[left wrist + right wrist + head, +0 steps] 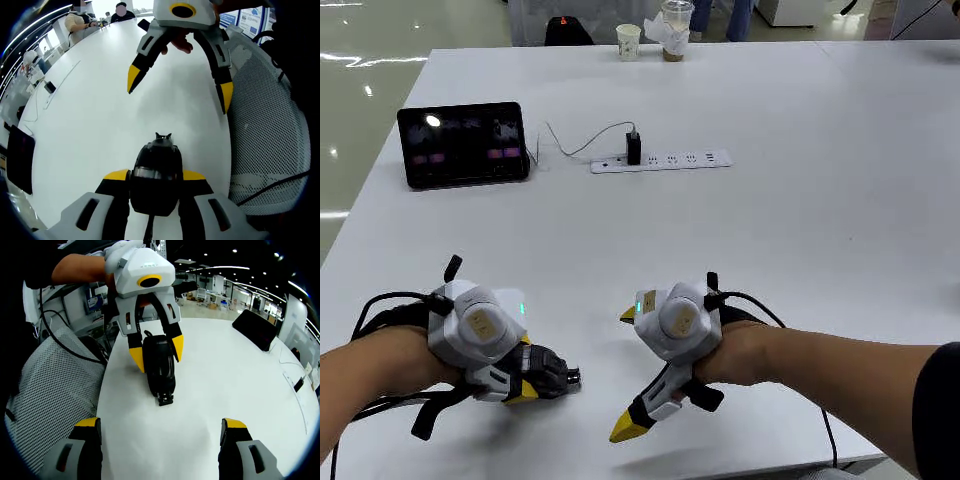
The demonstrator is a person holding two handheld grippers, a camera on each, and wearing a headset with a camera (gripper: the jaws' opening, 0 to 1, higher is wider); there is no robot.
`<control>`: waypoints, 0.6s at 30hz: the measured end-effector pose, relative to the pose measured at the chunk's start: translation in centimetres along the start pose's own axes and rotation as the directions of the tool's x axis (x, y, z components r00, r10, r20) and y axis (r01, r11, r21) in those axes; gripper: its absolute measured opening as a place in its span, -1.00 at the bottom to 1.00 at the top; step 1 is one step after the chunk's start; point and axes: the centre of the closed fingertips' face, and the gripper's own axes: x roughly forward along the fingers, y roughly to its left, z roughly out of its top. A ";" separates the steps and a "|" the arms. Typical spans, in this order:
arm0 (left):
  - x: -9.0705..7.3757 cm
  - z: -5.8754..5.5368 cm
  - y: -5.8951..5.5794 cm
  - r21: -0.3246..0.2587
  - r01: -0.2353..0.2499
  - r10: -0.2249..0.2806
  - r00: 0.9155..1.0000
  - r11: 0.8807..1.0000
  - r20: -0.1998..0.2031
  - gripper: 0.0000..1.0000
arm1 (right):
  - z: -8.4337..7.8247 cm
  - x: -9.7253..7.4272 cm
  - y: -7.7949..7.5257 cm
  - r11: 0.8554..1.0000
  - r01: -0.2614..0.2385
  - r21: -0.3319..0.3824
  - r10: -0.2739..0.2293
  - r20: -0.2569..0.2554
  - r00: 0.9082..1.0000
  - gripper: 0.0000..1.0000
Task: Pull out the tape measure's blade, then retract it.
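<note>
Nearest the person, at the front edge of the white workbench, the left gripper lies low on the surface with its yellow-tipped jaws closed onto the sides of the tape measure — a black, rounded case resting on the tabletop. In the left gripper view the case sits squeezed between the two jaw tips, its mouth pointing away from the hand, with the small metal hook of the blade right at that mouth. Just beside it, facing it across a short stretch of bare table, the right gripper stands with its jaws spread wide and nothing between them; one yellow tip is raised and the other points down toward the front edge. The right gripper view shows its own two jaw tips far apart at the bottom and the tape measure's hook end aimed at the gap between them, near but apart. A white mesh chair back shows beyond the bench edge. Farther up the table lies a white power strip with a black charger plugged in and a thin cable running left toward a dark tablet propped up near the left edge. At the far edge stand a paper cup and a clear plastic cup — close together, well apart from the grippers.
</note>
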 end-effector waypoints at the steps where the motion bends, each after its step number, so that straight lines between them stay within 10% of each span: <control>1: 0.0 0.0 0.0 0.005 -0.003 0.003 1.000 1.000 -0.003 -0.37 | 0.0 0.3 0.1 1.000 -0.001 0.005 0.001 0.001 1.000 0.99; 18: 0.2 0.0 0.0 0.009 0.015 -0.015 1.000 1.000 0.018 -0.36 | 2.0 1.9 -1.4 1.000 0.005 0.010 -0.005 0.039 0.999 0.99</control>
